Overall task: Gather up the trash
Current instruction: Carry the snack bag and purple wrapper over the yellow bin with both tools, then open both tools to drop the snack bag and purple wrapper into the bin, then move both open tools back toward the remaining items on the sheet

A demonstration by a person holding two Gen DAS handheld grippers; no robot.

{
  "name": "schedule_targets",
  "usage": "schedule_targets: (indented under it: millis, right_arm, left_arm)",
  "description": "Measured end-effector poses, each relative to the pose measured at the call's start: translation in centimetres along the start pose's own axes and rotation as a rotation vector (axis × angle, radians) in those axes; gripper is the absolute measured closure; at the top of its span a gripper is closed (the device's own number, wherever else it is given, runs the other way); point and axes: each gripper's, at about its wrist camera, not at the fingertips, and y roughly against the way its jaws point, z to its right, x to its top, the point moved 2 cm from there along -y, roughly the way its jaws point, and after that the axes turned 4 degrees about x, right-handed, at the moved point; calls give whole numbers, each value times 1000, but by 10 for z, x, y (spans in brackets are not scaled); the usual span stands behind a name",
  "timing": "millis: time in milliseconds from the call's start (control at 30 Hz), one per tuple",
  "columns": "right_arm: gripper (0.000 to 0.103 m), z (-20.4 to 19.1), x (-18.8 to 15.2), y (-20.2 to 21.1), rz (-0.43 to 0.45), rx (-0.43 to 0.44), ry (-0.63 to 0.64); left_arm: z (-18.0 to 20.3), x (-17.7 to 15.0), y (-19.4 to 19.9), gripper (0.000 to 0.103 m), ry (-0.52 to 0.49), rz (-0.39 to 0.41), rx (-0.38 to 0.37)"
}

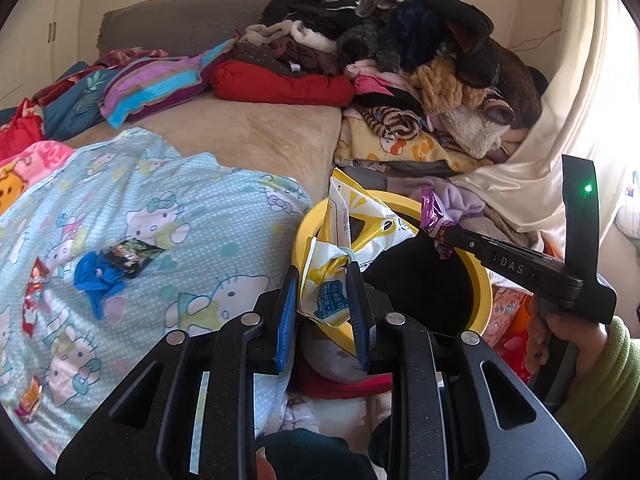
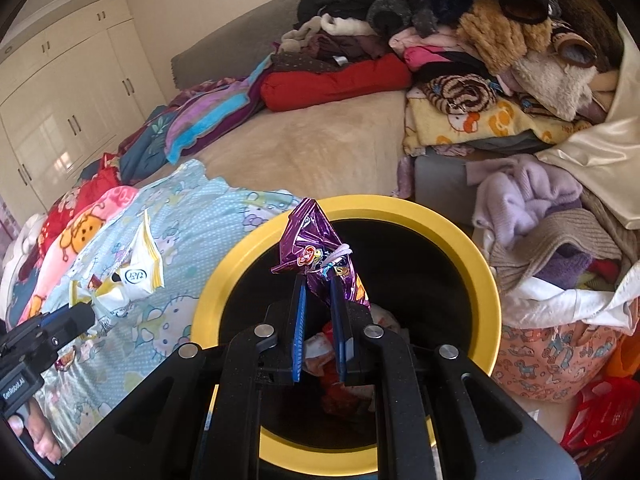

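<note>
My left gripper (image 1: 323, 276) is shut on a crumpled yellow-and-white snack bag (image 1: 352, 224), held over the near rim of the yellow-rimmed bin (image 1: 482, 280). The same bag (image 2: 132, 276) shows at the left of the right wrist view, pinched by the left gripper (image 2: 86, 314) beside the bin. My right gripper (image 2: 318, 286) is shut on a purple foil wrapper (image 2: 316, 248) directly above the bin's dark opening; the bin's rim (image 2: 400, 210) circles it. In the left wrist view the right gripper (image 1: 438, 236) holds that purple wrapper (image 1: 434, 212) over the bin. Some trash lies inside the bin (image 2: 340, 360).
On the Hello Kitty sheet (image 1: 160, 208) lie a blue crumpled scrap (image 1: 96, 276), a dark green packet (image 1: 134, 254) and red-orange wrappers (image 1: 34, 284). A heap of clothes (image 1: 400, 60) fills the bed's far right. A purple sweater (image 2: 528, 196) and laundry sit right of the bin.
</note>
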Motion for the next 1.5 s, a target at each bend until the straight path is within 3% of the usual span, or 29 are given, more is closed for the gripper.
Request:
schedule_targets:
  millis: [700, 733, 767, 833, 867, 900, 967, 1100, 1267, 1500]
  right_arm:
    - [90, 26, -6, -9, -26, -18, -60]
    - [88, 26, -5, -10, -28, -16, -58]
    - [80, 25, -5, -10, -31, -16, -56]
    - [69, 24, -6, -10, -29, -16, -50]
    - [67, 23, -6, -9, -26, -16, -48]
    - [65, 23, -6, -9, -26, -20, -44]
    - [61, 21, -6, -8, -23, -22, -43]
    - [59, 18, -4, -6, -18, -28, -42]
    - [50, 7, -2, -3, -4, -23, -22]
    - [42, -23, 4, 5, 22, 5, 36]
  left_arm:
    - [21, 6, -53, 84, -58, -74, -10]
    - [22, 7, -55, 84, -63, -72, -4]
    - [22, 9, -56, 84, -62, -69, -6]
    - [20, 12, -56, 74, -51, -62, -12]
    - [18, 14, -54, 58, -43, -53, -16]
    - [16, 15, -52, 48, -33, -44, -21]
    - [12, 17, -48, 44, -14, -31, -28]
    - [1, 17, -35, 25, 25, -7, -12]
    - [-14, 14, -16, 12, 62, 28, 26]
    - [-35, 8, 8, 11, 96, 62, 82]
